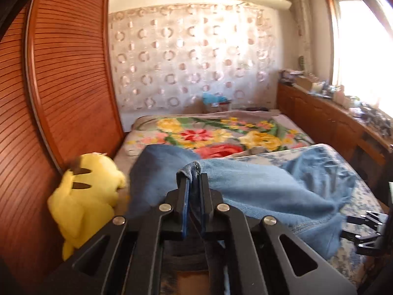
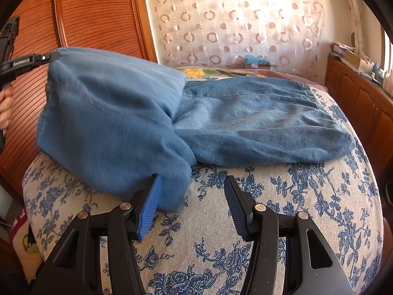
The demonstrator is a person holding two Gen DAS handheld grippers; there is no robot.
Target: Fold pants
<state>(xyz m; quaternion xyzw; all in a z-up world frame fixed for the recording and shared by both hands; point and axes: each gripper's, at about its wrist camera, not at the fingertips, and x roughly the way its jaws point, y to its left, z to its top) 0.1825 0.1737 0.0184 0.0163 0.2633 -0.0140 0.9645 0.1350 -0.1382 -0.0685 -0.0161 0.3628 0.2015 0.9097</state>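
Denim: we see blue pants (image 2: 245, 120) lying across a floral-print cover (image 2: 270, 209) on the bed, waistband toward the far end, one leg lifted and doubled over toward the near left.
Left gripper (image 1: 192, 184): we find its jaws closed tight on a hem corner of the pants, the cloth pinched between the blue pads (image 1: 184, 196) and raised off the bed; in the right wrist view it enters from the left edge, carrying the lifted leg.
Hand (image 2: 5, 107): we glimpse a person's hand at the left edge of the right wrist view, wrapped around the left gripper's handle.
Right gripper (image 2: 192, 201): we see it about half open above the cover, nothing between its pads; the left pad touches, or nearly touches, the drooping edge of the lifted leg, and we cannot tell which.
Toy (image 1: 86, 196): we note a yellow plush toy against the wooden louvred door (image 1: 61, 73), just left of the pants.
Blanket (image 1: 216, 132): we see a flowered blanket spread beyond the pants, toward the curtained wall.
Cabinet (image 1: 331, 123): we see a cluttered wooden cabinet along the right, under a bright window.
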